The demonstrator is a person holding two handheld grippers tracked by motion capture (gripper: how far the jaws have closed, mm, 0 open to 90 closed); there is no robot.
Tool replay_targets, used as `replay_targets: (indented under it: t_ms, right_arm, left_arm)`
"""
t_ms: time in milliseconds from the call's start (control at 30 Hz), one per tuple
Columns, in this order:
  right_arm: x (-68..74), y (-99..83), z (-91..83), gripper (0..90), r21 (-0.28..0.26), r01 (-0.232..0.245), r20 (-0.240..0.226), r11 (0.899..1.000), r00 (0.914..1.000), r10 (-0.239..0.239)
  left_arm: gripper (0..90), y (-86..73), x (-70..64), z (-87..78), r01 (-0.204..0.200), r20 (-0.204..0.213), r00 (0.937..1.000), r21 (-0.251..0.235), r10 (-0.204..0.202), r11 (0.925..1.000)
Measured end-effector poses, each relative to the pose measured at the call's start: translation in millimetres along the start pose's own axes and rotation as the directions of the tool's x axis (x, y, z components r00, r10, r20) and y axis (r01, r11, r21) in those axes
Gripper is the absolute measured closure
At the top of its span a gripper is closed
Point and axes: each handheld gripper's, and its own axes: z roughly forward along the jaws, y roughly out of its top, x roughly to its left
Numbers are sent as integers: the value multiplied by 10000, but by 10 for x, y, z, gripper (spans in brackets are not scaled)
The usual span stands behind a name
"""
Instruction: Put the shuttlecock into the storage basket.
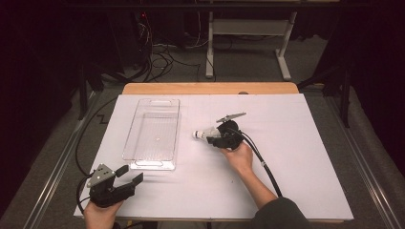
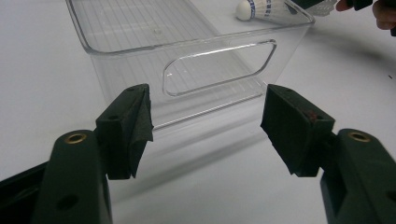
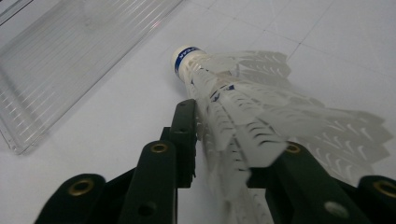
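Left gripper (image 1: 129, 175) nearest, jaws spread wide on nothing; right gripper (image 1: 213, 138) clamped on the shuttlecock (image 1: 202, 135) just right of the clear bin (image 1: 154, 164).

Featherweight and fragile by the look of it: the 2 black jaws pinch the feather skirt (image 3: 243, 121), which would crush or splay under a hard squeeze, so a light hold near the stiffer stems by the cork (image 3: 183, 58) seems safer. Its cork points toward the bin. From the right gripper view the lower feathers blur and run off the bottom edge, so I cannot tell exactly where the pads bite. Whether it rests on the white table (image 1: 296, 157) or hangs just clear of it is hard to judge.
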Motion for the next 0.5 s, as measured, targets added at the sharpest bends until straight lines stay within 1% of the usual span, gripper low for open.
replay_targets:
  t_ms: [233,500]
  right_arm:
    - [11,1,-4,798,39,42,-88,10000,10000,-41]
    - [8,0,-19,816,21,-15,-110,10000,9999,15]
  left_arm:
    - [340,0,0,2,-2,-13,10000,9,2,10000]
    - [340,0,1,0,-1,-5,10000,0,1,10000]
